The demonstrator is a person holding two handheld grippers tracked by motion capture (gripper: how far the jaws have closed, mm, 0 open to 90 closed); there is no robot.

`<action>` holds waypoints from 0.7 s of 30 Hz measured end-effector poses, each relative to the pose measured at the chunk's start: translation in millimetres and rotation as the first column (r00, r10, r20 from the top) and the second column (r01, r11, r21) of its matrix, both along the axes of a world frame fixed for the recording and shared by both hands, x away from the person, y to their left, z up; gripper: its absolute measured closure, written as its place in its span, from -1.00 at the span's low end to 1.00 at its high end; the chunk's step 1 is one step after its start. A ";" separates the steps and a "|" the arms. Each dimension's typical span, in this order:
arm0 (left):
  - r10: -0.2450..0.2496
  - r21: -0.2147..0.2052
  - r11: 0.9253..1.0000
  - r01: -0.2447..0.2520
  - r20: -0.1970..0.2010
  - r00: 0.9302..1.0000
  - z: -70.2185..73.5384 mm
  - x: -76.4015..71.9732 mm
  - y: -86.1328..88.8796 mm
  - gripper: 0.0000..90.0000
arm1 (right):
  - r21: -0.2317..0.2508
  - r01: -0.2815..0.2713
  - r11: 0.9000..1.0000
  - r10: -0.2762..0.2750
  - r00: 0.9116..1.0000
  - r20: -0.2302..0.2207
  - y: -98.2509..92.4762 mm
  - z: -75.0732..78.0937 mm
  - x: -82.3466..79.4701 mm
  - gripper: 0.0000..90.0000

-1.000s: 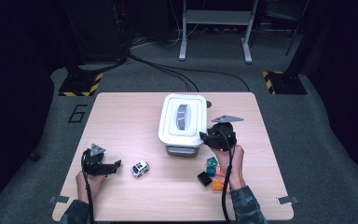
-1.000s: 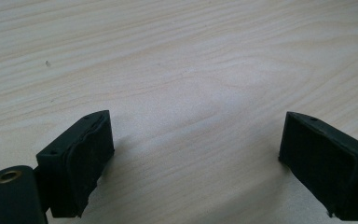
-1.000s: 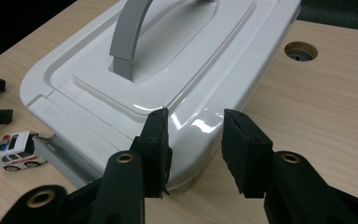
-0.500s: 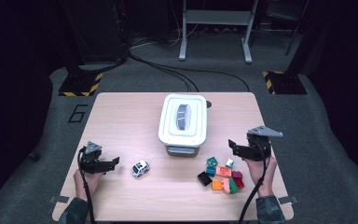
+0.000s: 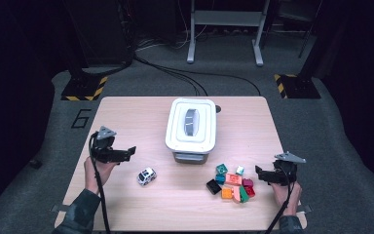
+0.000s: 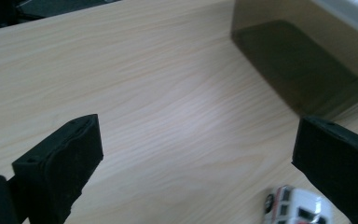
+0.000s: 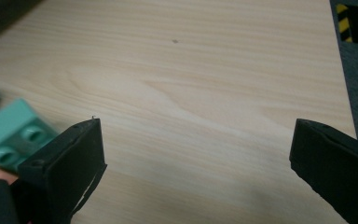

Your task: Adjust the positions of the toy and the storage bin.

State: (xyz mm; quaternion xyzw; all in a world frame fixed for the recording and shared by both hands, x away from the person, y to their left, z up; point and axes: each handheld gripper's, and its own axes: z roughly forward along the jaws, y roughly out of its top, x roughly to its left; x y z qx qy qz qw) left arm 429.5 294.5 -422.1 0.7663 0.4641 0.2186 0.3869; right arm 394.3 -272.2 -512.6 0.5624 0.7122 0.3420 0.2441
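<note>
Swinging away from the white box, the right gripper now hovers beside the toy blocks, fingers just spread wide and empty, while the left gripper, fingers apart, hangs above the toy car on the desk.

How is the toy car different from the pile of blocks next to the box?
The toy car is one white piece lying alone, left of the box; the blocks are many coloured pieces huddled together to its right. The car lies nearer the left gripper, the blocks nearer the right gripper. Both rest on the table, ungripped.
</note>
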 end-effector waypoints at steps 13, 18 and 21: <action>-0.156 0.046 0.987 0.154 0.046 0.987 53.0 29.8 -103.6 -0.99 | -0.053 -0.011 0.999 0.008 0.999 -0.050 1.0 -15.7 4.6 -0.96; -0.182 0.047 0.983 0.180 0.024 0.983 60.4 46.2 -136.2 -0.99 | -0.049 -0.004 0.999 0.001 0.999 -0.050 1.2 -15.7 4.6 -0.96; -0.192 0.058 0.980 0.190 0.022 0.981 61.9 56.4 -156.5 -0.86 | -0.040 0.005 0.999 -0.007 0.999 -0.046 1.1 -15.6 4.7 -0.93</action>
